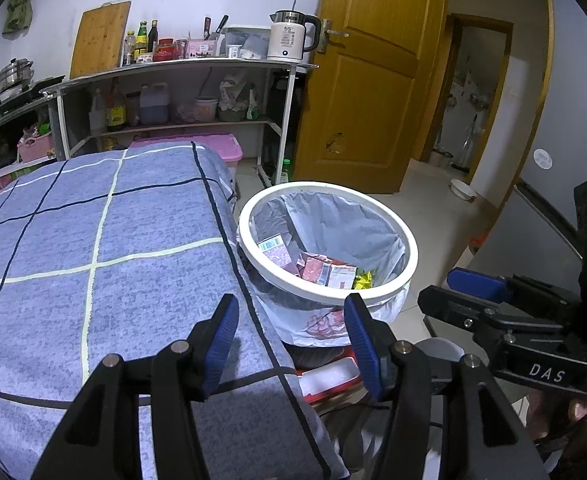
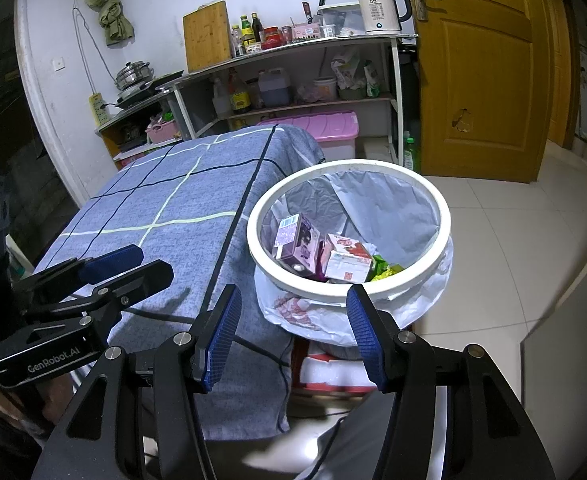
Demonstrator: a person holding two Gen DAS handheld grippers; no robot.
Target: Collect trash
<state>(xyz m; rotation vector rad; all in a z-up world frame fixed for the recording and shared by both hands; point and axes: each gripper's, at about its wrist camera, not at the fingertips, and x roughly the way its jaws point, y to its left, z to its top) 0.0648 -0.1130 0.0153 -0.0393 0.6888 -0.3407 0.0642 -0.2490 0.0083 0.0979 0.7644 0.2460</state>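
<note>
A white-rimmed trash bin [image 1: 409, 248] [image 2: 447, 216] lined with a pale plastic bag stands beside the table. Inside lie several cartons [image 1: 313, 268] [image 2: 305, 248] and a green-yellow wrapper [image 1: 363, 280] [image 2: 385, 268]. My left gripper [image 1: 291, 344] is open with nothing between its blue pads; it hovers over the table's right edge, just short of the bin. My right gripper [image 2: 293, 332] is open and empty too, a little before the bin's near rim. Each gripper shows in the other's view: the right gripper [image 1: 473, 288] at the right edge, the left gripper [image 2: 113, 264] at the left.
A table under a blue checked cloth [image 1: 93, 260] [image 2: 173, 220] lies left of the bin. Behind stand a shelf unit [image 1: 181, 92] with bottles, a kettle [image 1: 289, 36] and a pink storage box [image 1: 221, 148]. A wooden door [image 1: 369, 80] and tiled floor [image 2: 513, 248] are to the right.
</note>
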